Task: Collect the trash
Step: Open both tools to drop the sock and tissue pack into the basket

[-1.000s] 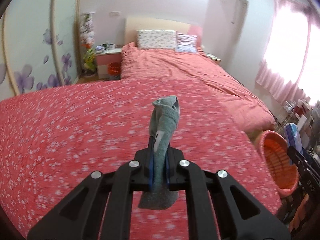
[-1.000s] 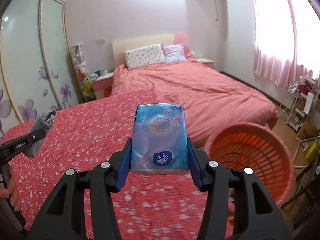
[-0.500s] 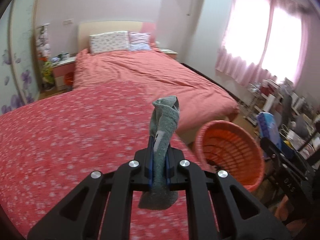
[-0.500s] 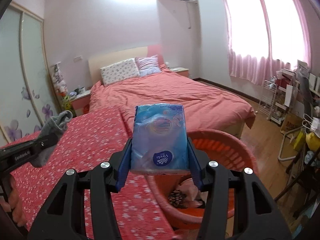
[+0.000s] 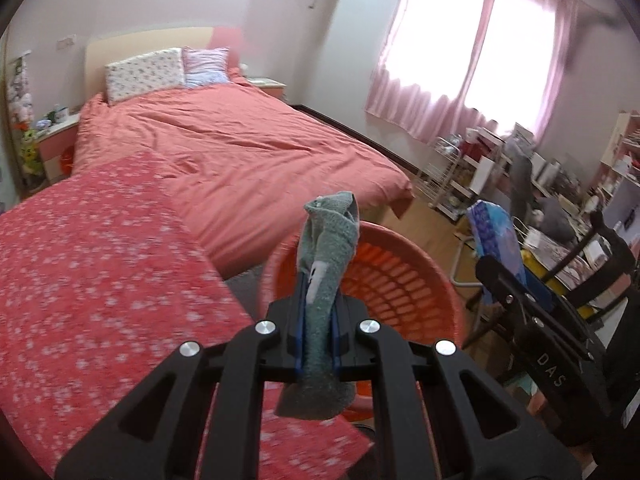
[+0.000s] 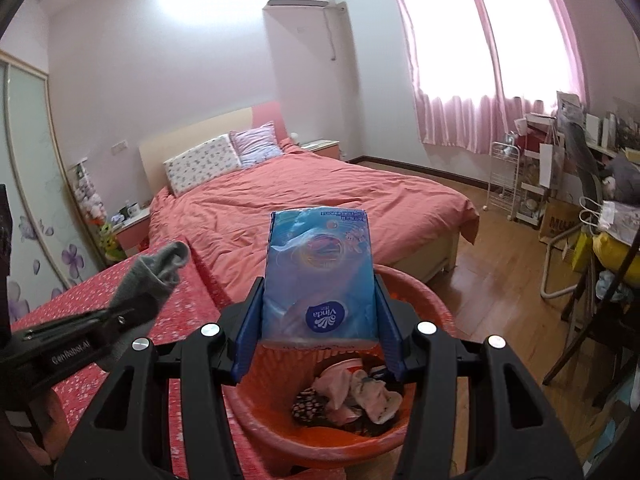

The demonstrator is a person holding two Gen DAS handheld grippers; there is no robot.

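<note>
I am working in a home bedroom: a made bed (image 6: 312, 208) with pillows (image 6: 200, 164), pink curtains (image 6: 460, 80), a sliding wardrobe (image 6: 24, 160).

Blown-out window (image 6: 452, 36) glare, fisheye-warped edges

My left gripper (image 5: 318, 320) is angled downward, jaws clamped nearly together on cloth. My right gripper (image 6: 320, 344) is held about half-open, pads pressing a packet.

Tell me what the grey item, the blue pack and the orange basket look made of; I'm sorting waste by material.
Grey sock: knitted fabric, matte, ribbed cuff, hangs limp. Blue tissue pack: thin glossy plastic film, wrinkled and reflecting light; contents presumably paper. Orange basket: apparently rigid moulded plastic, smooth rim, slotted wall.
</note>
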